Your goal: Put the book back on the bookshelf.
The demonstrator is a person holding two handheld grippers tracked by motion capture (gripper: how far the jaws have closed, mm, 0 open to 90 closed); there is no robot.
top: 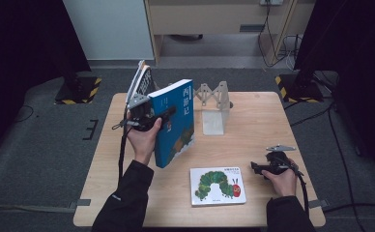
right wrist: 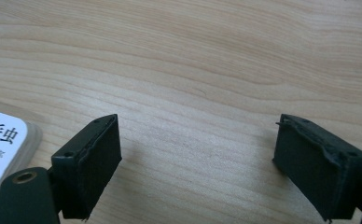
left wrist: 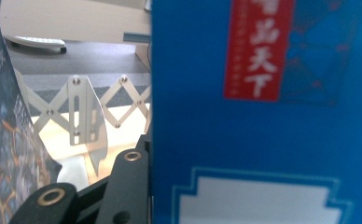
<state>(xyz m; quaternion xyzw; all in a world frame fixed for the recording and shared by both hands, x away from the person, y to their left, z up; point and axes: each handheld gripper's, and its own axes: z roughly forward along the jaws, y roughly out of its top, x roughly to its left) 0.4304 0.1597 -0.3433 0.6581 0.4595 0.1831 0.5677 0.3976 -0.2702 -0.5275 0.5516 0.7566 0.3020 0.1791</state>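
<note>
In the high view we see our left gripper [top: 162, 116] clamped on the blue book [top: 176, 121], raised upright left of centre, with a second book [top: 141, 83] behind it. Our right gripper [top: 259, 167] sits at lower right, just beside the caterpillar book [top: 217, 185] lying flat on the table [top: 253, 121].

In the left gripper view, the blue book [left wrist: 263, 121] takes up the right half, the metal rack [left wrist: 88, 112] behind.

In the right gripper view, our fingers [right wrist: 93, 163] stand wide apart over bare wood, the caterpillar book [right wrist: 2, 149] at lower left.
</note>
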